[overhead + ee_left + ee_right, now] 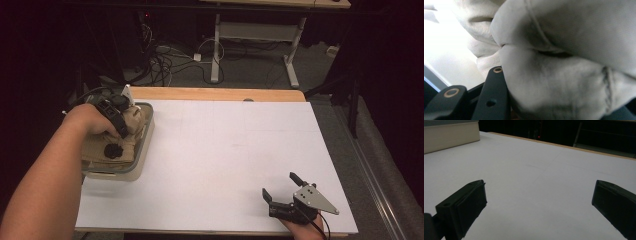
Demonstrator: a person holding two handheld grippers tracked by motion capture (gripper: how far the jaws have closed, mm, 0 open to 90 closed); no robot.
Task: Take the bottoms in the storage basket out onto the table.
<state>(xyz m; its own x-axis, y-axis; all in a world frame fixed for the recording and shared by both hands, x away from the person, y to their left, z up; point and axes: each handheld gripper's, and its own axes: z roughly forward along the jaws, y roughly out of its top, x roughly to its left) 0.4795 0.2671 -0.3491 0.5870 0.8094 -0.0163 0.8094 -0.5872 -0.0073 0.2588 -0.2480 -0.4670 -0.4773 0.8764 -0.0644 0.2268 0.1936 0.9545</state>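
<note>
A beige cloth (100, 147) lies bunched in a shallow cream bin (145, 145) at the table's left edge. My left gripper (116, 145) reaches down into the bin and is shut on the cloth. In the left gripper view the folds of the cloth (564, 62) bulge over the black left finger (494, 95) and hide the other jaw. My right gripper (279, 184) rests near the front right of the white table top (225, 150). It is open with nothing between its fingers, as the right gripper view shows with bare table between them.
The bin's cream wall (451, 137) shows at the far left of the right gripper view. A wooden strip (220, 94) runs along the table's far edge. Beyond it are a desk frame (216, 50) and cables on a dark floor.
</note>
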